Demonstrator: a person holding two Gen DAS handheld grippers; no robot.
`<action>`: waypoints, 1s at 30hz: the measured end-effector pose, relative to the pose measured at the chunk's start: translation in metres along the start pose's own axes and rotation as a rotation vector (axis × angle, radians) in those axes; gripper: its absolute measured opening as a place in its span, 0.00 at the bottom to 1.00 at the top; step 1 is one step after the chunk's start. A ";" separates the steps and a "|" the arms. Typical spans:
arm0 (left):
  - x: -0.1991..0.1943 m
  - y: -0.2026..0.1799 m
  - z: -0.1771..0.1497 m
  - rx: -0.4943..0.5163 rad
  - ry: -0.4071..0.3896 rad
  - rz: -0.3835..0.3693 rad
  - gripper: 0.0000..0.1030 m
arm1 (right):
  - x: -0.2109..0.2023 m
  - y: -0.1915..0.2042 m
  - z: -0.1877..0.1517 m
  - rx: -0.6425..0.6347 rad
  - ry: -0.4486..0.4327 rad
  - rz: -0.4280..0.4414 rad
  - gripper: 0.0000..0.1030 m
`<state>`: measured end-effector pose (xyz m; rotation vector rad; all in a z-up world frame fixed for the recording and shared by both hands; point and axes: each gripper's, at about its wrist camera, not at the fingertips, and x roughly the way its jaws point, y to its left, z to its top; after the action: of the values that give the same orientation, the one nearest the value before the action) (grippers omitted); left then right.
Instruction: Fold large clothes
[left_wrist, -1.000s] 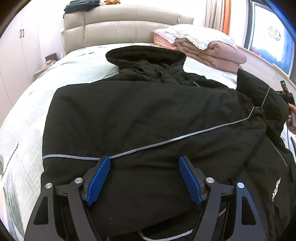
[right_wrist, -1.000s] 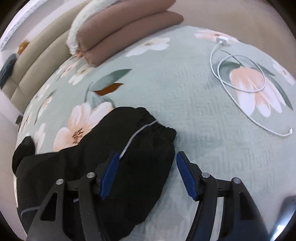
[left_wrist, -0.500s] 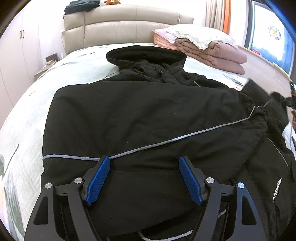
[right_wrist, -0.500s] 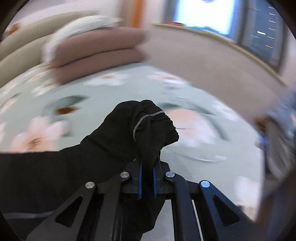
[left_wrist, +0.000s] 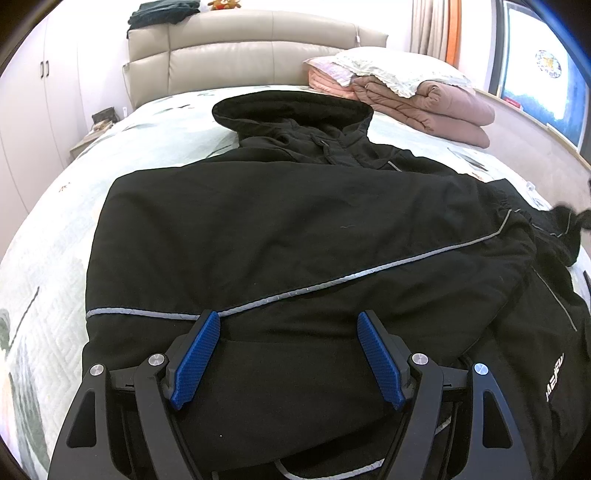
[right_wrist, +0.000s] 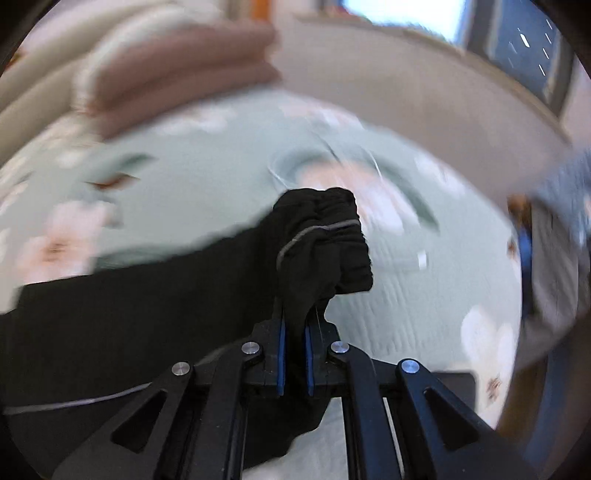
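Note:
A large black hooded jacket (left_wrist: 280, 236) with a grey reflective stripe lies spread on the bed, hood toward the headboard. My left gripper (left_wrist: 288, 325) is open and empty, hovering over the jacket's lower part. My right gripper (right_wrist: 294, 328) is shut on the jacket's sleeve cuff (right_wrist: 325, 240) and holds it lifted above the bedspread. The raised cuff also shows at the right edge of the left wrist view (left_wrist: 569, 225). The right wrist view is motion-blurred.
The bed has a pale green floral quilt (left_wrist: 48, 258) and a beige headboard (left_wrist: 236, 51). Folded pink-brown duvets and a pillow (left_wrist: 413, 96) lie at the far right. A white cable (right_wrist: 332, 155) lies blurred on the quilt beyond the cuff.
My right gripper closed on the sleeve cuff and lifted it off the quilt, swinging with it. The left gripper has stayed still and open.

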<state>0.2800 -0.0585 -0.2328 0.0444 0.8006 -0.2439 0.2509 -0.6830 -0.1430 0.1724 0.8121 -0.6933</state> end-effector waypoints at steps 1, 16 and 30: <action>0.000 0.000 0.001 -0.001 0.006 -0.001 0.76 | -0.026 0.020 0.004 -0.045 -0.033 0.053 0.09; -0.121 0.048 0.013 -0.175 -0.095 -0.137 0.76 | -0.281 0.350 -0.072 -0.528 -0.127 0.659 0.09; -0.146 0.089 -0.032 -0.116 -0.068 -0.127 0.76 | -0.245 0.522 -0.237 -0.752 0.269 0.856 0.36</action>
<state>0.1803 0.0611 -0.1552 -0.1238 0.7491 -0.3173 0.3168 -0.0645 -0.1900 -0.0801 1.0934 0.4645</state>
